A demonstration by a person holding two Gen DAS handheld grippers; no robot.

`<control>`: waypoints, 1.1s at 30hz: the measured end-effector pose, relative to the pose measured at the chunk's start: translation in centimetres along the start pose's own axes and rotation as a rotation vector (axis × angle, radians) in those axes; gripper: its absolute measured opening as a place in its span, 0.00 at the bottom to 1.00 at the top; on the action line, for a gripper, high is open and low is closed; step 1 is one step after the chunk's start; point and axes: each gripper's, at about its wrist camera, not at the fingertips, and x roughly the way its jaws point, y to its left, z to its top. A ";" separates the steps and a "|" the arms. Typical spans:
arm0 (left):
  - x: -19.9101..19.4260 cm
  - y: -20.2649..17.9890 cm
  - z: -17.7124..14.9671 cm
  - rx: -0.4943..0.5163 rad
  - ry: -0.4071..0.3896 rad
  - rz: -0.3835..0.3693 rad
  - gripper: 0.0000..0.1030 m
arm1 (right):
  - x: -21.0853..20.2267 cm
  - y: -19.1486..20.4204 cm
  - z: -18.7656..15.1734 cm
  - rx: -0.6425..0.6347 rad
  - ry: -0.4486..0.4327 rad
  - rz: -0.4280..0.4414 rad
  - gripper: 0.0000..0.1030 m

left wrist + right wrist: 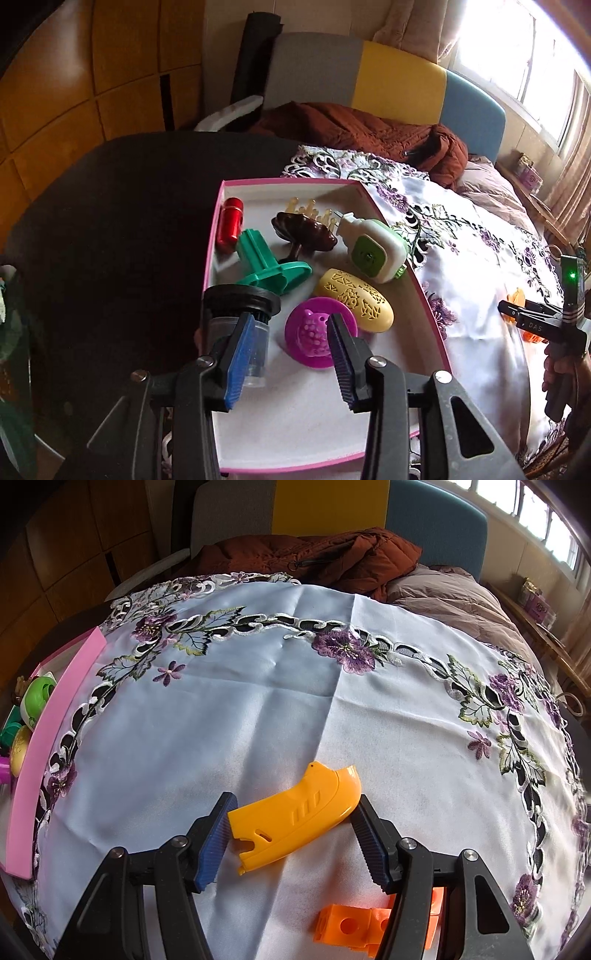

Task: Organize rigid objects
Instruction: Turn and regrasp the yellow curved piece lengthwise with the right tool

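Observation:
My left gripper (290,363) hangs open over a white box with a pink rim (288,181); nothing is between its blue pads. Just beyond its left finger a clear bottle with a black cap (240,314) stands in the box. A purple round piece (317,332), a yellow perforated case (354,299), a green plastic part (269,266), a red cylinder (231,225), a dark brown piece (303,230) and a white-and-green plug-in unit (373,247) also lie inside. My right gripper (295,806) is shut on a yellow plastic shell (295,819) that rests on the cloth, with a pad at each end.
An orange block with holes (354,923) lies on the embroidered white cloth (277,683) under my right gripper. The box's pink wall (48,738) bounds the cloth at the left. A brown quilted jacket (369,133) lies at the back. A dark tabletop (129,221) lies left of the box.

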 end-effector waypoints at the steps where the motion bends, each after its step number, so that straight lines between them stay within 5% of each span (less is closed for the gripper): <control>1: -0.3 0.1 0.0 -0.003 -0.003 0.004 0.39 | 0.0 0.0 0.0 0.000 0.000 0.000 0.62; 17: -2.7 0.6 -0.2 -0.007 -0.050 0.014 0.39 | -0.1 0.2 0.1 -0.010 0.001 -0.013 0.59; 22: -2.9 1.2 -0.4 -0.020 -0.048 0.010 0.39 | -0.6 1.5 0.2 -0.024 0.013 -0.028 0.35; 26: -3.0 1.6 -0.6 -0.035 -0.046 0.002 0.39 | -0.7 2.0 0.0 -0.016 0.010 -0.045 0.32; 29: -3.1 1.9 -0.9 -0.040 -0.047 -0.002 0.39 | -0.8 1.6 0.0 0.012 0.018 -0.021 0.33; 33: -3.4 2.2 -0.9 -0.052 -0.056 -0.013 0.39 | -0.8 0.2 -0.3 0.101 0.035 0.005 0.55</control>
